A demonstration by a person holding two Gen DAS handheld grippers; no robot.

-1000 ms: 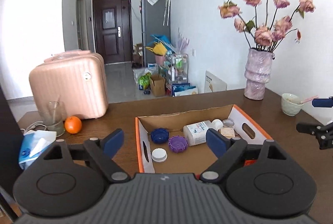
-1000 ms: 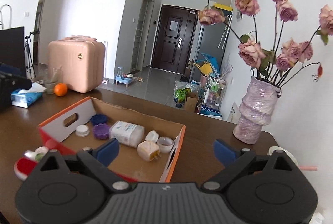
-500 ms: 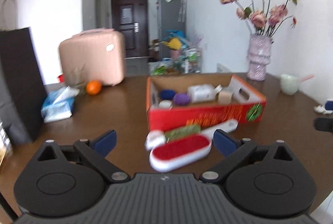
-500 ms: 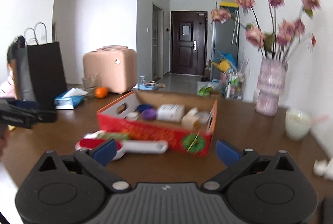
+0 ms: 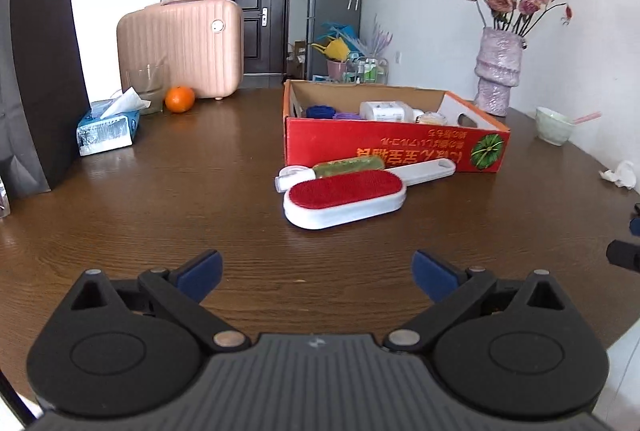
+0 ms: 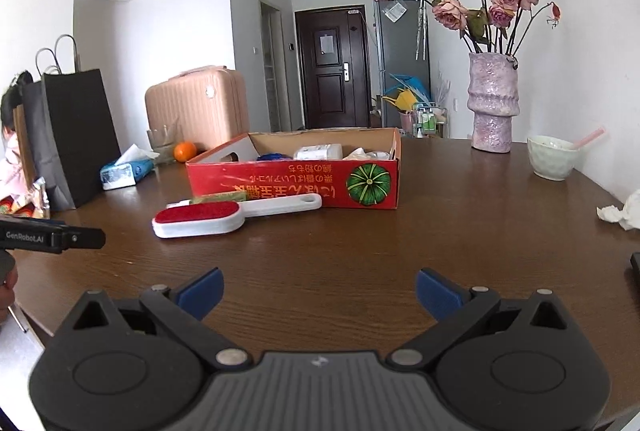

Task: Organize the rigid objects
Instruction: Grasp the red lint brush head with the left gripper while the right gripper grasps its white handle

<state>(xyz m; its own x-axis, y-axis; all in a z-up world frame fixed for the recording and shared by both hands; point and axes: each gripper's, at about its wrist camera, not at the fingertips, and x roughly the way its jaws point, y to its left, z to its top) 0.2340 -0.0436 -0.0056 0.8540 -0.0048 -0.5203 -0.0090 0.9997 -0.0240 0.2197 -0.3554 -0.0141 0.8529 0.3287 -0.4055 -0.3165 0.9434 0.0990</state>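
Left gripper (image 5: 316, 271): the jaws are spread wide, having just been opening, and nothing is held between them; only bare wooden table (image 5: 200, 199) is seen between the blue pads (image 5: 202, 269). Ahead of the fingers and slightly to the right, a red-faced lint brush (image 5: 346, 197) with a white body is laid flat on the table, apart from the gripper. Just behind it, a green-topped brush (image 5: 344, 167) is placed against the front wall of the red cardboard box (image 5: 392, 147), in which a white bottle (image 5: 386, 111) and blue and purple lids are contained.

Right gripper (image 6: 318, 291): the jaws are likewise parted widely, and nothing is gripped. The lint brush is seen ahead and to the left, the box beyond it. A vase of dried roses (image 6: 494, 103) and a bowl (image 6: 554, 157) are located far ahead to the right.
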